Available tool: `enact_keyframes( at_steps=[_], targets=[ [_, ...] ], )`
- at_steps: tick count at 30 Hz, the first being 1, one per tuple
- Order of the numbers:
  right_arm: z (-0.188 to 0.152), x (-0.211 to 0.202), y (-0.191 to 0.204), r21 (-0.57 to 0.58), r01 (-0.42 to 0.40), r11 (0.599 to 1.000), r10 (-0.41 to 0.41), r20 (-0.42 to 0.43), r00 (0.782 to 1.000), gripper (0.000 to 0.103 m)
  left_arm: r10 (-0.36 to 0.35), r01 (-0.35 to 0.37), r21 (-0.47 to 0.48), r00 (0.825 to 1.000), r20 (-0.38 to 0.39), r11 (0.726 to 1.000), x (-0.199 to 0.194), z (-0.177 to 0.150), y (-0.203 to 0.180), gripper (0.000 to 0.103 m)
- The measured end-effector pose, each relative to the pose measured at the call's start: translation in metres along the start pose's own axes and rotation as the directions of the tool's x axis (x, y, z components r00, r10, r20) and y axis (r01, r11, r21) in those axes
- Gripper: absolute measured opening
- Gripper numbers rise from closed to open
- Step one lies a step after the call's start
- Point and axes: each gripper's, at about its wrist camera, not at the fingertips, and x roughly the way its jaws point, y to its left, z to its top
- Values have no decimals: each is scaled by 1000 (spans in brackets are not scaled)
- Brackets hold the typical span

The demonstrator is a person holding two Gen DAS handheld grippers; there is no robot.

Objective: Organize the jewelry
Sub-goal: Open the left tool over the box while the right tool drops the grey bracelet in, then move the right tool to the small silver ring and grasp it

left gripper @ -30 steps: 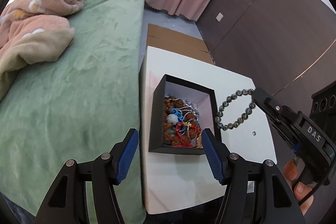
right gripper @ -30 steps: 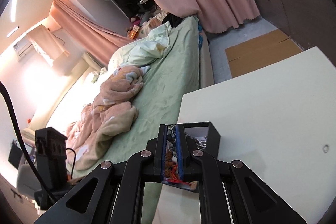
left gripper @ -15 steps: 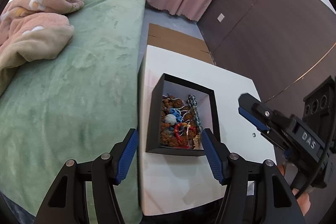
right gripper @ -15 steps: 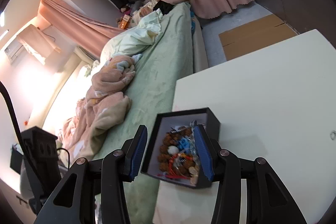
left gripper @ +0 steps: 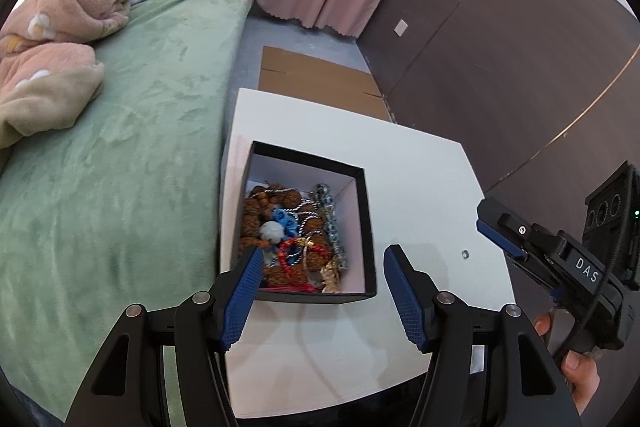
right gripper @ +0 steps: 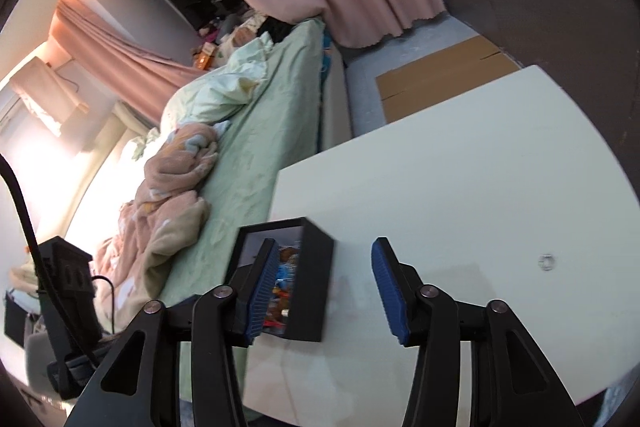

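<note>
A black box with a white lining sits on the white desk near its edge beside the green bed. Inside lies a tangle of jewelry: brown bead strands, a blue piece, a pale round charm, a red cord bracelet, a silver chain and, at the box's 5 o'clock corner, something gold. The left claw hangs over the near rim, its blue pads wide apart and empty. The right claw, also spread and empty, hovers at the box's 3 o'clock side, one pad in front of the box. A small metal ring lies on the desk well apart from the box.
</note>
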Motion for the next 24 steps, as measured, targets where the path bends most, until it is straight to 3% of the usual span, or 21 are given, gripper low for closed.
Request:
enact_keyframes(
  at_steps=[1, 11, 15, 20, 24],
  targets=[
    [1, -2, -5, 5, 11, 1000, -11, -1, 1000, 61, 3, -3, 4, 1000, 5, 1000, 0, 0, -2, 64],
    [5, -20, -43, 29, 82, 996, -81, -30, 996, 63, -8, 8, 36, 1000, 1, 999, 7, -1, -19, 65],
    [6, -25, -59, 39, 120, 992, -118, -48, 992, 73, -20, 19, 34, 1000, 17, 999, 4, -4, -22, 93],
    [6, -24, -77, 67, 178, 982, -172, -85, 981, 73, -22, 22, 29, 1000, 6, 999, 5, -7, -23, 96],
    [3, -16, -99, 126, 256, 958, -237, -147, 960, 73, -17, 17, 26, 1000, 0, 999, 5, -8, -21, 96]
  ],
)
